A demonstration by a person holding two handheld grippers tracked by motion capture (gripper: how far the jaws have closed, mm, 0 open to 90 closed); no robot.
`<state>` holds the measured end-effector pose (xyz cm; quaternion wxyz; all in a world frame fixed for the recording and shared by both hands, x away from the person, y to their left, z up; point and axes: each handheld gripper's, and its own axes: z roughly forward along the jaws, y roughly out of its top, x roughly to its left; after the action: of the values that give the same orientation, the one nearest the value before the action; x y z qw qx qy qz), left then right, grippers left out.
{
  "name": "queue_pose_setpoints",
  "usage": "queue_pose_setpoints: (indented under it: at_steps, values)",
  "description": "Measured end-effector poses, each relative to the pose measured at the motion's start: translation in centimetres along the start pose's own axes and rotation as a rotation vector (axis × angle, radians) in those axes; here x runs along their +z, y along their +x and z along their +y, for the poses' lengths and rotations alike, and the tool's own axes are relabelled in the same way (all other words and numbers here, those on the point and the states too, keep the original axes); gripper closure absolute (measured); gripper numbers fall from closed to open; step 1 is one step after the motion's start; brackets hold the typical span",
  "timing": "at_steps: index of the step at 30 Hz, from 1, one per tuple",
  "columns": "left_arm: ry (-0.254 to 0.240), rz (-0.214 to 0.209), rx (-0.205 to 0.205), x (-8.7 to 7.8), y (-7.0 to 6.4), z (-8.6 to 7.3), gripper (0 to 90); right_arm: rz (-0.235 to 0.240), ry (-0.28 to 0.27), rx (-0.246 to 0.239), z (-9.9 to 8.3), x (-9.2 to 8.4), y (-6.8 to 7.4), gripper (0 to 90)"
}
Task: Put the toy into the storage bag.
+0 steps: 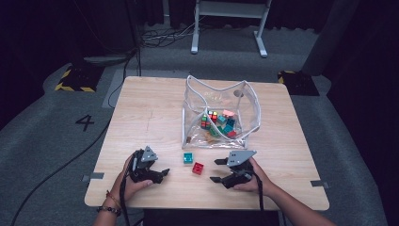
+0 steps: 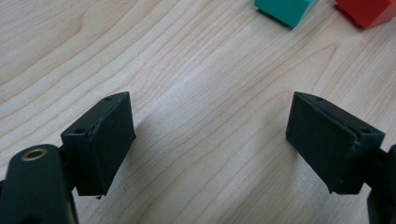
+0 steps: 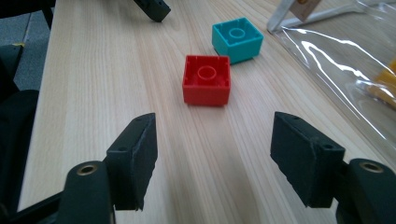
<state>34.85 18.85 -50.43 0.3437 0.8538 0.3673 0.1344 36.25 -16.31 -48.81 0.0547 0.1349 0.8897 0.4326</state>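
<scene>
the right gripper rests low on the near right of the table, jaws wide apart with nothing between them, aimed at the red block lying just beyond them. the teal block sits just left of and beyond the red one, near the clear bag. the left gripper, near left, is also wide open and holds nothing.

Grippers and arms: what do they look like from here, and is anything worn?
Both the left gripper and the right gripper are black with a grey three-cornered plate on top, and a black cable trails from each. Their jaws end in flat, black, rectangular pads. The forearms are bare of sleeves; the left wrist wears beaded bracelets.
</scene>
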Motion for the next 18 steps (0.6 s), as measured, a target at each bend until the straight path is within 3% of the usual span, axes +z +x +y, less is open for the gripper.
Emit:
queue_pose_setpoints:
  at_steps: [7,8,13,17,18]
  values:
    - [0.000,0.000,0.000,0.0,0.0,0.0,15.6,0.018,0.003,-0.038,1.1,3.1,-0.3,31.5]
    - [0.002,-0.002,0.000,0.0,0.0,0.0,15.6,0.022,-0.003,-0.008,1.2,3.6,-0.2,31.3]
    - [-0.001,-0.001,0.000,0.0,0.0,0.0,15.6,0.006,0.018,-0.010,1.8,4.9,-0.2,32.0]
    - [0.000,0.000,0.004,0.0,0.0,0.0,15.5,-0.008,0.025,0.003,2.3,5.5,-0.1,39.0]
    - [0.002,-0.003,0.000,0.0,0.0,0.0,15.6,-0.011,0.045,-0.016,2.3,5.6,-0.2,43.9]
